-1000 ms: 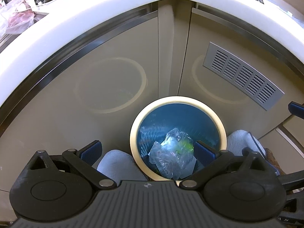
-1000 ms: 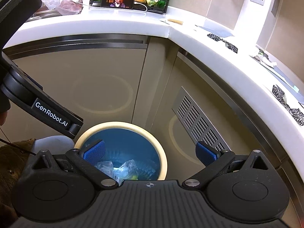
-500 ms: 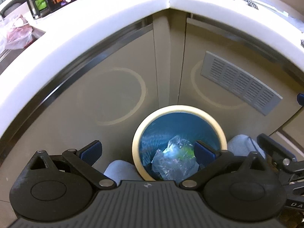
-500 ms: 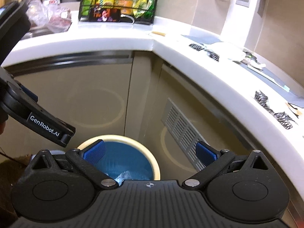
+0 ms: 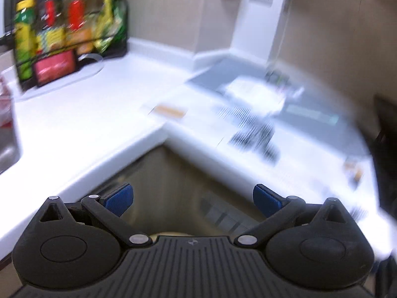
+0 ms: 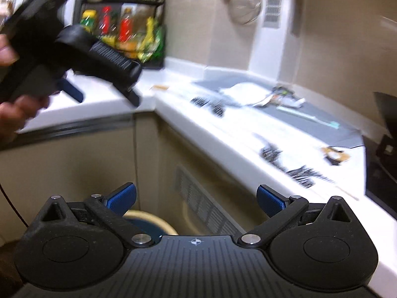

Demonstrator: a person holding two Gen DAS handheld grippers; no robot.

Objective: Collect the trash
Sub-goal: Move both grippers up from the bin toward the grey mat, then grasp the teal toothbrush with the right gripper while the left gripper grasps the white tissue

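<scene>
Both views are motion-blurred. My left gripper is open and empty, level with the white counter corner. My right gripper is also open and empty, above the cream-rimmed blue bin, of which only a sliver shows. In the right wrist view a hand holds the left gripper up at the left. On the counter lie black-striped wrappers, a crumpled white paper and a brown-yellow scrap.
A wire rack of bottles stands at the back of the counter, and a metal strainer hangs on the wall. A grey mat covers part of the right counter. A dark appliance sits at the far right. Beige cabinet doors with a vent are below.
Both grippers have risen from over the bin to counter height and now look across the counter. The bin with its clear plastic trash has dropped almost out of view.
</scene>
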